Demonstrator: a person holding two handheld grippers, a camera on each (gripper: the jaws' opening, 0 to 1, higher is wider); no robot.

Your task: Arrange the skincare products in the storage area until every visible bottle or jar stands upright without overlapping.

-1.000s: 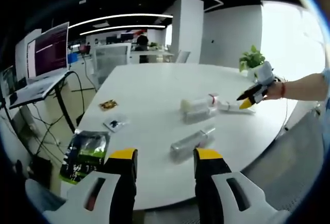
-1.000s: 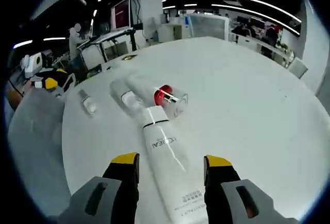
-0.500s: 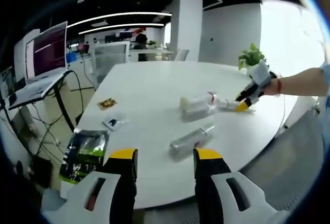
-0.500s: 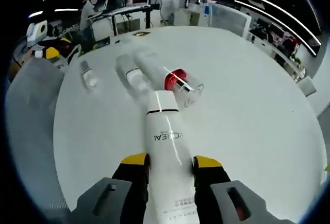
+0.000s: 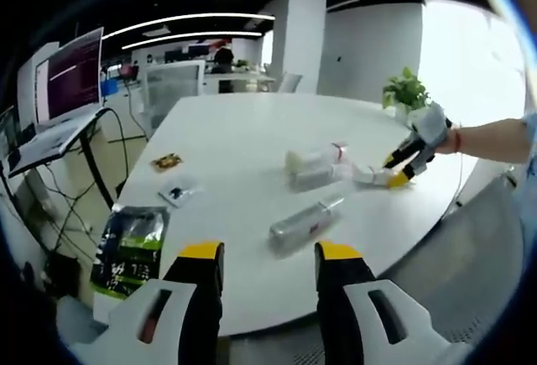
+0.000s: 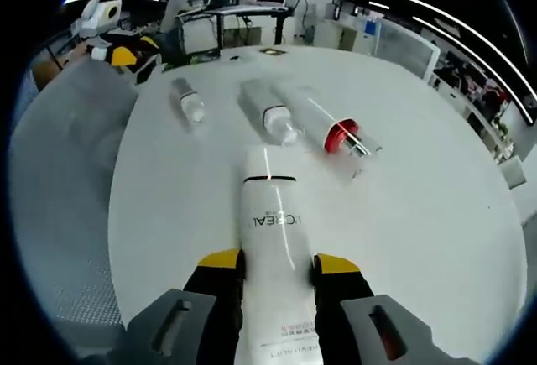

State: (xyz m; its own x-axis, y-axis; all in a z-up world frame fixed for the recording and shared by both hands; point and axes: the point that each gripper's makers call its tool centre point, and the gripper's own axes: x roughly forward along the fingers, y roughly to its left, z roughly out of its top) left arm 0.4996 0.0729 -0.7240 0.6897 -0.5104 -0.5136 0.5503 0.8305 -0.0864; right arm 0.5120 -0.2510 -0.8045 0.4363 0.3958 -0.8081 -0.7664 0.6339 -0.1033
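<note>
Along the bottom of the left gripper view, the left gripper [image 5: 264, 268] is seen with its yellow-tipped jaws spread apart and nothing held between them, poised off the near edge of the white table [image 5: 243, 143]. Near that edge a clear bottle [image 5: 304, 224] is laid on its side. Farther toward the middle of the table, two more bottles [image 5: 315, 166] are laid side by side, one with a red band at its neck. At the right edge of the table the right gripper [image 5: 401, 171] is held by a hand [image 5: 445, 143], and a white tube [image 5: 369, 175] is gripped in it. A dark green packet [image 5: 130, 243] is seen at the table's left near corner, with two small sachets [image 5: 174, 177] beyond it. Across the right gripper view, the right gripper [image 6: 273, 266] is closed against the sides of the white tube [image 6: 270, 231], which is pointed away toward the middle of the table [image 6: 436, 214]. Beyond the tube's cap, a clear-capped bottle [image 6: 268, 113] and a red-collared bottle [image 6: 331, 130] are laid down next to each other, and a small clear bottle [image 6: 186, 101] is laid apart toward the far left edge.
</note>
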